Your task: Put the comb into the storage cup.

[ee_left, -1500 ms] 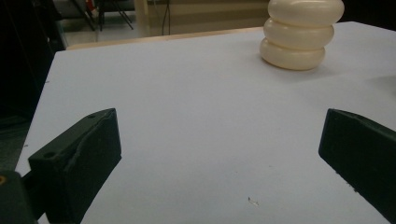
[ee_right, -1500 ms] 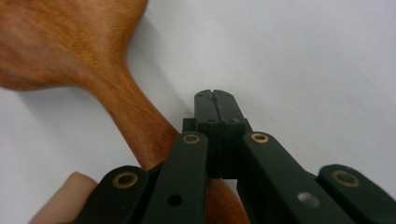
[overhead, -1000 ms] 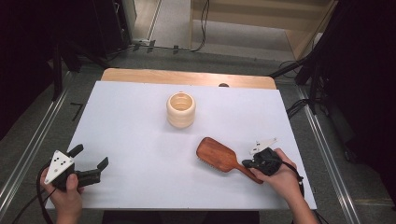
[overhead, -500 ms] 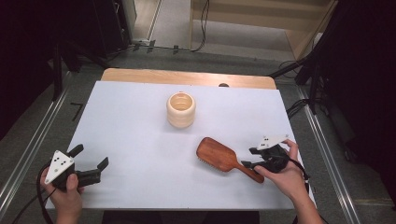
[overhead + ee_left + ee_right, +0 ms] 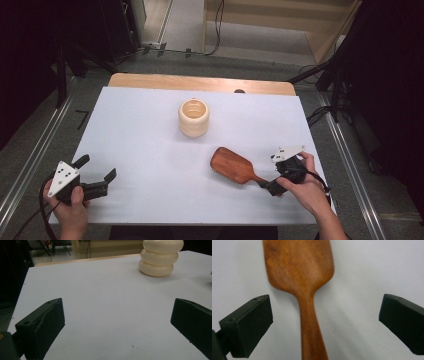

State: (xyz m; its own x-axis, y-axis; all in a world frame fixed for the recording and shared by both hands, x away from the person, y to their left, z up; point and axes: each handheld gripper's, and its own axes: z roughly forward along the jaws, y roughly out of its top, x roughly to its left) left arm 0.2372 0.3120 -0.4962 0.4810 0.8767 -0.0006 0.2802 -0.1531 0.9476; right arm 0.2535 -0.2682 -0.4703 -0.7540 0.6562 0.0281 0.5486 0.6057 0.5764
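High view: a flat-backed brown wooden hairbrush [image 5: 231, 165] lies bristle side down near the right front corner of the white tabletop [image 5: 150, 130], its handle slanting toward the front right. The right gripper [image 5: 274, 187] sits at the tip of that handle, low over the surface. Its jaws have just been opening and now stand apart with the handle between them, untouched, so the brush rests on the table by its own weight; this reads as a let-go after setting it down. A cream ribbed cup of three stacked rings [image 5: 194, 117] stands upright toward the back middle, well apart from the brush. The left gripper [image 5: 95, 175] waits at the left front corner, jaws apart and holding nothing, likely parked out of the way.

Left gripper view: both black jaws stand wide over bare tabletop; the cream cup [image 5: 159, 258] stands far off at the upper right.

Right gripper view: the brush handle [image 5: 312, 332] runs up the middle between the two spread jaws, clear of both pads, widening into the paddle head [image 5: 298, 262].
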